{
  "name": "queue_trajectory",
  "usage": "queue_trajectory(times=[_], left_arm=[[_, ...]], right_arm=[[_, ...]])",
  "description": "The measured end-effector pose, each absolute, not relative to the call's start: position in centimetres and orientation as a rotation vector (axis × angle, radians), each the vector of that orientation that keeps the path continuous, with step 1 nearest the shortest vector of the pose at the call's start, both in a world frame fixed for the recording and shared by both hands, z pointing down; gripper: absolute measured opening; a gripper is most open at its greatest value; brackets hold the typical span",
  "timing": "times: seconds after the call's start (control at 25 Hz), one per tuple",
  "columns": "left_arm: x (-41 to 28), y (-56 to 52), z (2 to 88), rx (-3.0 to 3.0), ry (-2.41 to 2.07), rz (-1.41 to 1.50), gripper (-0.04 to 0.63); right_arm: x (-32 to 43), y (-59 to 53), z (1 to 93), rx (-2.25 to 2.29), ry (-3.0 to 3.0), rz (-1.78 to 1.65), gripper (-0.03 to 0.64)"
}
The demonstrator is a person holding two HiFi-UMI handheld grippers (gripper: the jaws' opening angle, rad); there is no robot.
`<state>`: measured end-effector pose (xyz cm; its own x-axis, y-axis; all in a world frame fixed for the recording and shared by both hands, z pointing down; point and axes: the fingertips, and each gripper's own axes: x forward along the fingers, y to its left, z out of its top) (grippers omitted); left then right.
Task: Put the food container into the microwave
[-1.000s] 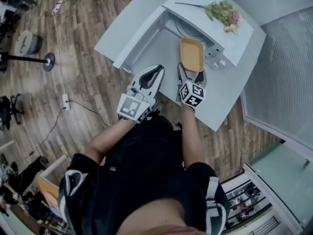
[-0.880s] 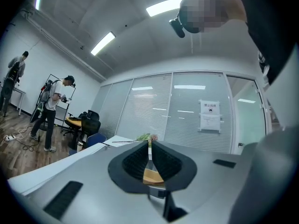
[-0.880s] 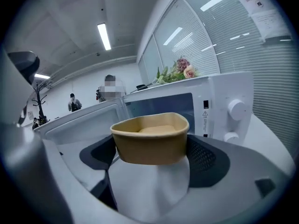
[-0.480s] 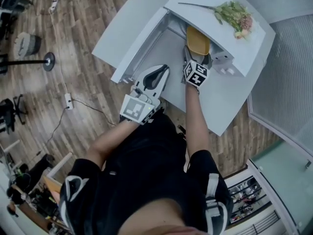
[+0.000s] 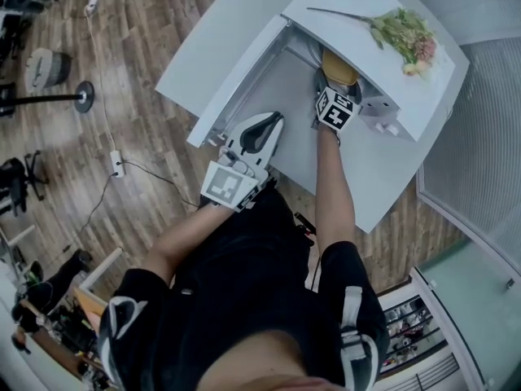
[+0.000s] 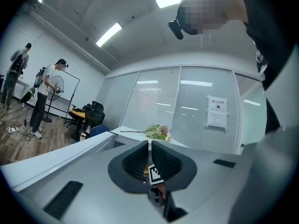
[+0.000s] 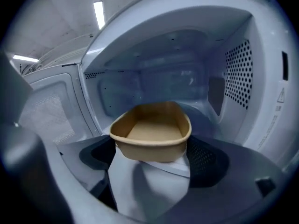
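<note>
Right gripper fingers clamp the food container at the microwave mouth; I'd keep it level going in. Left gripper fingers are pinched together, empty.

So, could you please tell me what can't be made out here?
Head view: most of the food container, under the microwave roof and right gripper.
Right gripper view: whether the container touches the microwave floor, behind its own wall.
Left gripper view: wall notice print, too small.

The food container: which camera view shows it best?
The right gripper view: the food container fills the middle, held by the right claw partly inside the microwave. The head view shows only one end; the left gripper view, hardly anything.
</note>
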<state>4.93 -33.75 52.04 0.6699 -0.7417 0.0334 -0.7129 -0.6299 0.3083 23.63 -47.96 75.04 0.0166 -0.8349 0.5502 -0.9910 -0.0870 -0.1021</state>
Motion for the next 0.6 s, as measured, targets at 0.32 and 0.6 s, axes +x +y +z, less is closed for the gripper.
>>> queue_trajectory(times=[0.32,0.6], left_arm=[[4.7,-34.3,52.9,2.590,-1.148,-0.129,0.040],[4.9,-33.9,52.6,2.589,-1.129,-0.116,0.040]], right_arm=[[24.1,-49.2,76.7,1.955,-1.828,0.720,0.485],[24.5,-48.3,76.9,1.965,-1.786,0.734,0.486]])
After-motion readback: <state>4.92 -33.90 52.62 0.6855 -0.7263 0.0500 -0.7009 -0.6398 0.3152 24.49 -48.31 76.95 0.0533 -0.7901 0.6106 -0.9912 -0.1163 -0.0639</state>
